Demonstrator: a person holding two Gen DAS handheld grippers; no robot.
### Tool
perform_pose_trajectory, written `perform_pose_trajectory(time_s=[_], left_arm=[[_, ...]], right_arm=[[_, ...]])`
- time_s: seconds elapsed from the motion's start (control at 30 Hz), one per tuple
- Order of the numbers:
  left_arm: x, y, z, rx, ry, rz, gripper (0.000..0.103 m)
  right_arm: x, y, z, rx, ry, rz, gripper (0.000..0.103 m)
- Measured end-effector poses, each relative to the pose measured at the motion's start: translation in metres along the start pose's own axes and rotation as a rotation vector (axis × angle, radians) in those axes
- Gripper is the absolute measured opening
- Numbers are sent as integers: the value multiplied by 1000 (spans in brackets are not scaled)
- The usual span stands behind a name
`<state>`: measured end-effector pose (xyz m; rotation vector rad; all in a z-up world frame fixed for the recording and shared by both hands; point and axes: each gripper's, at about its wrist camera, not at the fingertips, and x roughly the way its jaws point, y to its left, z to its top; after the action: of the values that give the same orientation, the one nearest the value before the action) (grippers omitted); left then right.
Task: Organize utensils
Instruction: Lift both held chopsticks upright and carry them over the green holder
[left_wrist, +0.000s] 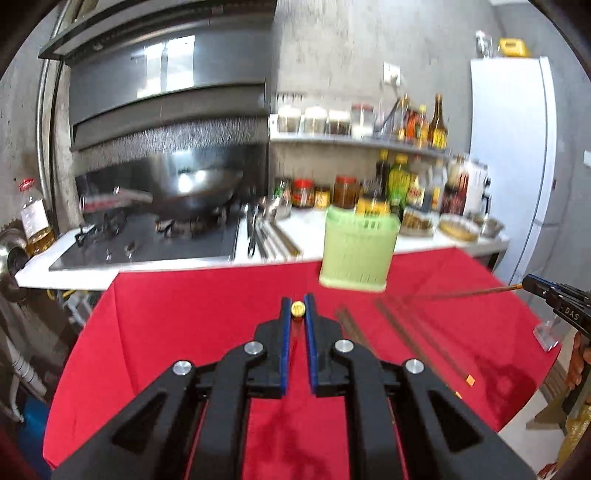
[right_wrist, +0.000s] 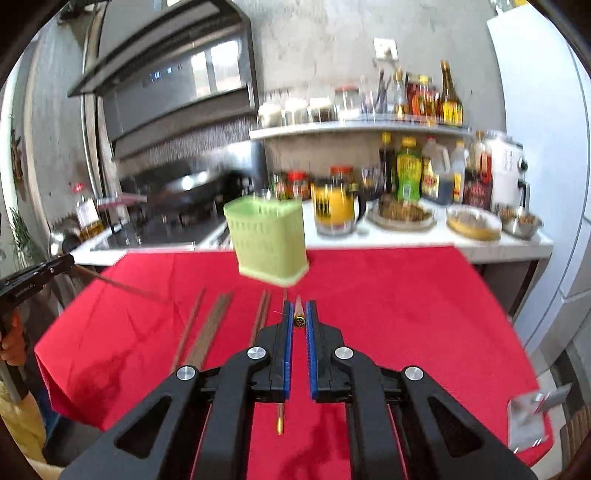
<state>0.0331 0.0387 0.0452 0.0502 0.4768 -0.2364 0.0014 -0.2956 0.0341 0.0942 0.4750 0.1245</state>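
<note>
A green slotted utensil holder (left_wrist: 359, 248) stands upright at the far edge of the red cloth (left_wrist: 207, 317); it also shows in the right wrist view (right_wrist: 267, 242). My left gripper (left_wrist: 297, 309) is shut on a brown chopstick with a gold cap (left_wrist: 297, 308), held above the cloth. My right gripper (right_wrist: 299, 319) is shut on another gold-capped chopstick (right_wrist: 299, 320). Several brown chopsticks (left_wrist: 402, 328) lie on the cloth; in the right wrist view they (right_wrist: 212, 328) lie left of my gripper. The right gripper shows at the right edge of the left wrist view (left_wrist: 526, 284).
Behind the cloth is a white counter (right_wrist: 406, 236) with a jug (right_wrist: 334, 210), dishes of food (right_wrist: 474, 221) and sauce bottles (right_wrist: 408, 173). A stove with a wok (left_wrist: 199, 192) is at the back left. A fridge (left_wrist: 513, 147) stands at right. A clear stand (right_wrist: 528, 421) sits at the cloth's right corner.
</note>
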Motion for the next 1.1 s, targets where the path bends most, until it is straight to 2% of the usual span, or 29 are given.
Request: perform_pose_trajectory(time_s=[0.13,0.33,0.4,0.47,0.57,0.7,0.8,0.97,1.1], left_arm=[[-13,2,24,-5,-75,-29,7],[-5,-1,29,2,-72,-33,7],[2,0,24,1,-53,-34,7],[3,1,23,5,-72,-18,7],[7,0,24,8,-55,-35,7],[33,-9,12,37,39,-39,7],[45,-14,0,54,85,-33,7],[43,-13,-4,53,93,-32,7],[44,-11,9,32,55,-36,7]], right_arm=[[-12,7,33,-34,-67,-8,7],[-14,13,56,-58,-103,-26,7],[-10,12,58,-61,-108,-35,8],[-5,9,59,-58,-106,-42,8],[9,6,61,-61,-79,-43,8],[31,2,52,-52,-34,-55,8],[49,0,37,-43,33,-46,8],[45,7,31,-60,23,-58,7],[46,12,39,-75,1,-56,7]])
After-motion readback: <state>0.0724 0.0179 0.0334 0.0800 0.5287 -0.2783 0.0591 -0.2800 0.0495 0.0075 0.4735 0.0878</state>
